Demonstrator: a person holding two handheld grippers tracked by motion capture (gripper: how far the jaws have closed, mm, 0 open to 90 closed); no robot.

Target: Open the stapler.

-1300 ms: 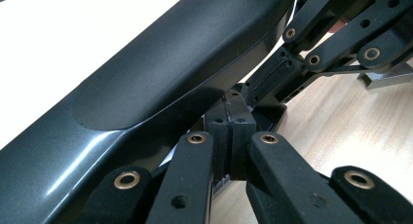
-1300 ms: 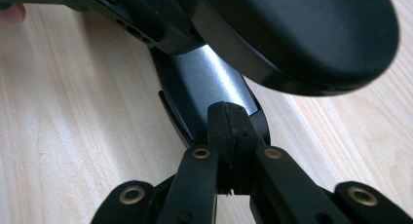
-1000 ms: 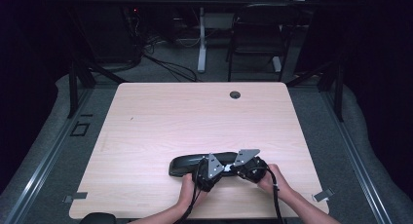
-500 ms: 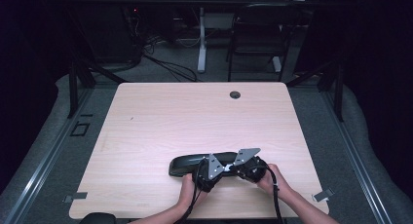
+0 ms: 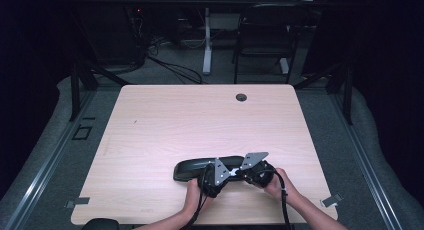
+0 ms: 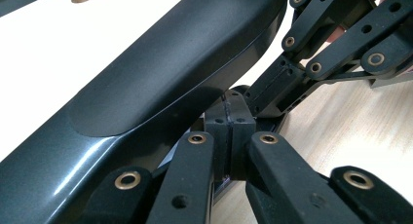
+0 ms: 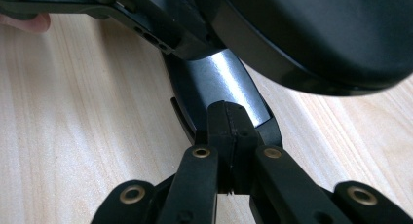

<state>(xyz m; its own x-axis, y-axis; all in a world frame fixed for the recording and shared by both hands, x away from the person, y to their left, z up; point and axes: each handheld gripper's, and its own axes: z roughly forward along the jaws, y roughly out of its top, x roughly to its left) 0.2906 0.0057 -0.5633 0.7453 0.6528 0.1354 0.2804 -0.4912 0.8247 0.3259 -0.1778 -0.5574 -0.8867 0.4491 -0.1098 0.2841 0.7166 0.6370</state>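
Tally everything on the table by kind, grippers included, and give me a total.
Long black padded armrest-like piece: 1
Hand-held grippers: 2, the left gripper and the right gripper, both with fingers shut
Round grommet hole in the table: 1
Total: 4

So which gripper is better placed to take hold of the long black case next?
Probably the left gripper: its shut jaws sit at the middle of the black case. The right gripper is by the case's right end, jaws shut too. Either must open first.
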